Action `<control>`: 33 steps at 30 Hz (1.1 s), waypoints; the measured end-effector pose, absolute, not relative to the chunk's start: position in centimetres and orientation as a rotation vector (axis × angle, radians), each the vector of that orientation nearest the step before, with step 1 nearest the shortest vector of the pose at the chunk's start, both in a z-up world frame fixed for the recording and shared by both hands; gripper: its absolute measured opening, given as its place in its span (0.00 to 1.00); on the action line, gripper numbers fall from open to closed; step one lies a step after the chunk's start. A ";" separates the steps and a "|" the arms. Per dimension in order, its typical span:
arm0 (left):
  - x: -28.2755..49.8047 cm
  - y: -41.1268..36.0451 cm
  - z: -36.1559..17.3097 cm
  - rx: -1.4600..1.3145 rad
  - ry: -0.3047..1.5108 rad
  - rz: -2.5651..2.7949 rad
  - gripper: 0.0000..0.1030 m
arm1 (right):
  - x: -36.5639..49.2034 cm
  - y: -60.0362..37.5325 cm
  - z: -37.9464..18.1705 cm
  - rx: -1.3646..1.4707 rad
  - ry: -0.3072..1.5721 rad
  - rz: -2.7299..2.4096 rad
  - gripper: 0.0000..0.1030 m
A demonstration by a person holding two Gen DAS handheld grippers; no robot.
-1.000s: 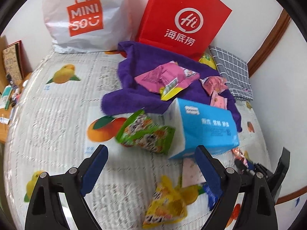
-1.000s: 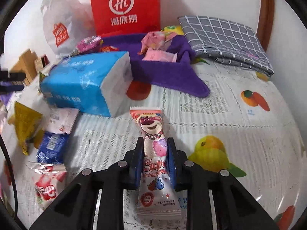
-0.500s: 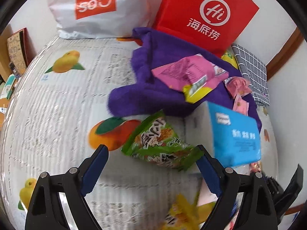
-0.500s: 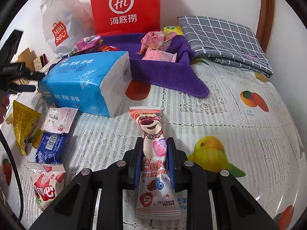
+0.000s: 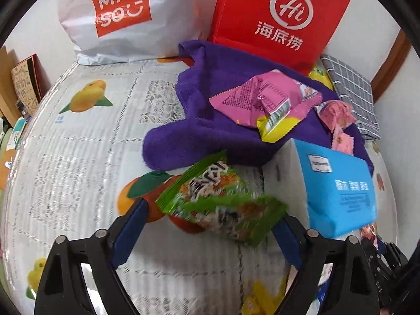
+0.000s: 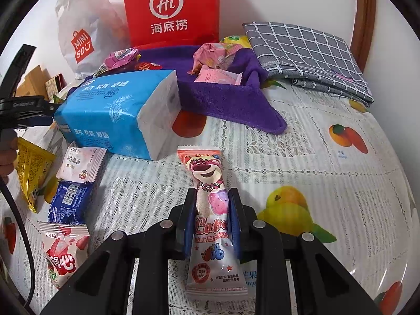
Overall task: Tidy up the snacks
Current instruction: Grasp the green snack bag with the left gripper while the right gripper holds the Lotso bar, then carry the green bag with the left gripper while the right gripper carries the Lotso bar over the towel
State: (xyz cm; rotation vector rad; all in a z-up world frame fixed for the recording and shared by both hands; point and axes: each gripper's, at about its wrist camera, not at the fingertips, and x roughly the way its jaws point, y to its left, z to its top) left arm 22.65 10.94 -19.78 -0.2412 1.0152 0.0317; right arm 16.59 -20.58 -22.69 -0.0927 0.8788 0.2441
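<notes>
L hand-held gripper (image 5: 207, 233) had dropped over the green snack packet (image 5: 223, 204), at 6 o'clock from the purple towel (image 5: 210, 120), jaws closing w/ packet between, pickup likely next; R hand-held gripper (image 6: 211, 218) kept gripping the pink candy packet (image 6: 210, 210).

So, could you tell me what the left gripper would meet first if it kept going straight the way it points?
Most likely the green snack packet, lying between the closing jaws of the left gripper, though depth is hard to judge.

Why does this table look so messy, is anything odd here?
The purple towel lies rumpled with pink snack packets heaped on it, and the blue tissue pack sits askew amid scattered wrappers. Nothing looks spilled or torn.
</notes>
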 end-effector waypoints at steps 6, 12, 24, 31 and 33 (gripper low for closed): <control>22.1 10.6 -20.2 -0.195 0.961 0.037 0.59 | 16.6 -20.6 -22.7 -0.090 0.878 0.246 0.23; 20.8 10.5 -20.2 -0.130 0.919 0.025 0.56 | 16.6 -20.4 -22.8 -0.106 0.876 0.241 0.24; 18.6 11.6 -20.2 -0.201 0.899 0.032 0.48 | 16.5 -20.3 -22.8 -0.110 0.873 0.239 0.24; 16.7 11.8 -19.3 -0.208 0.899 0.046 0.46 | 16.5 -20.4 -22.8 -0.100 0.873 0.243 0.24; 15.7 12.2 -18.8 -0.224 0.892 0.053 0.46 | 16.6 -20.5 -22.8 -0.099 0.872 0.243 0.24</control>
